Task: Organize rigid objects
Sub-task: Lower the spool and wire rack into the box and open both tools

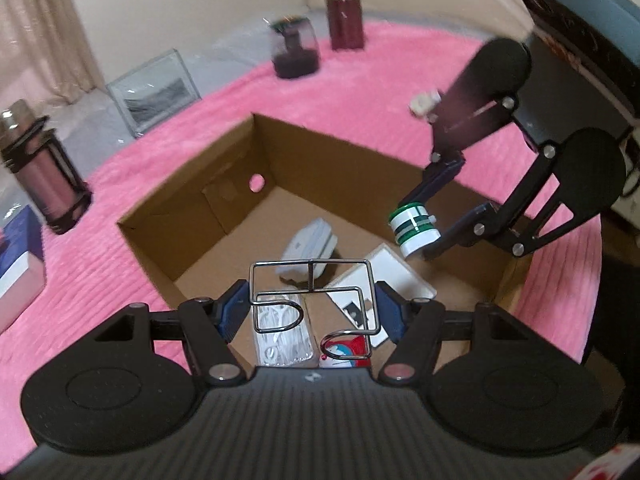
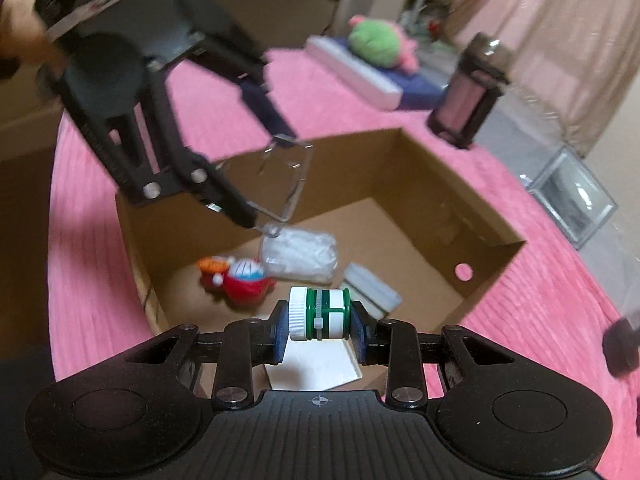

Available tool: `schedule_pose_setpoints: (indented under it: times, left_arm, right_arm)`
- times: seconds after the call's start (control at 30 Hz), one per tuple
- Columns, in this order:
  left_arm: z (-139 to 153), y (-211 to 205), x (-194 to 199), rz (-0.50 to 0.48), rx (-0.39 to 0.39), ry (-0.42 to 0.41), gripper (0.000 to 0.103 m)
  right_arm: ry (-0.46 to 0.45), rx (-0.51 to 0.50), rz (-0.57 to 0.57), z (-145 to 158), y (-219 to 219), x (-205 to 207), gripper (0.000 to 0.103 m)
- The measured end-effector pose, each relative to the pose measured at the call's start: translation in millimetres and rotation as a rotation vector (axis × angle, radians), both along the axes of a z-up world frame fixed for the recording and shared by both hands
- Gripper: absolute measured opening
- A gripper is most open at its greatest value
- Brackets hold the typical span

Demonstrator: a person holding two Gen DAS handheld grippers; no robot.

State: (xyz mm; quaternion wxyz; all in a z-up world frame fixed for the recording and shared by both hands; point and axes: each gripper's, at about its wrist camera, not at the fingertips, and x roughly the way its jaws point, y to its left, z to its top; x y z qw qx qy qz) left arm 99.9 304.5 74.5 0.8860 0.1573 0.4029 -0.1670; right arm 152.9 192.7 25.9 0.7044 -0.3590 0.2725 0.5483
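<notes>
An open cardboard box [image 1: 340, 152] sits on a pink bedspread; it also shows in the right wrist view [image 2: 420, 184]. My left gripper [image 1: 311, 304] is shut on a bent wire rack [image 1: 312, 276] and holds it over the box's near side; the rack shows blurred in the right wrist view [image 2: 286, 172]. My right gripper [image 2: 319, 330] is shut on a small green and white bottle [image 2: 320, 313] held sideways above the box; it shows in the left wrist view [image 1: 414, 228]. Inside the box lie a clear plastic bag [image 2: 300, 256], a red toy [image 2: 244, 280] and a white card [image 1: 384, 276].
A dark lantern-like container [image 1: 44, 176] stands left of the box. A clear glass block [image 1: 154, 90], a dark jar [image 1: 296, 48] and a maroon box [image 1: 346, 22] stand at the bed's far edge. A green plush [image 2: 378, 42] lies on a blue and white box [image 2: 368, 72].
</notes>
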Motion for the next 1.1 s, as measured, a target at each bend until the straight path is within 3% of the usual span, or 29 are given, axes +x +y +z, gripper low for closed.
schedule_pose_setpoints:
  times: [0.3, 0.7, 1.1]
  left_arm:
    - [-28.1, -10.5, 32.2, -0.132, 0.082, 0.121, 0.063]
    - [-57.0, -7.2, 61.5, -0.14, 0.09, 0.21, 0.063]
    - [-74.8, -6.6, 73.6, -0.137, 0.095, 0.244, 0.063]
  right_arm:
    - [0.023, -0.159, 0.101, -29.7, 23.0, 21.0, 0.028]
    - [0.072, -0.285, 0.114, -59.0, 49.0, 44.3, 0.028]
    - [0.084, -0.329, 0.121, -71.3, 60.4, 46.2, 0.028]
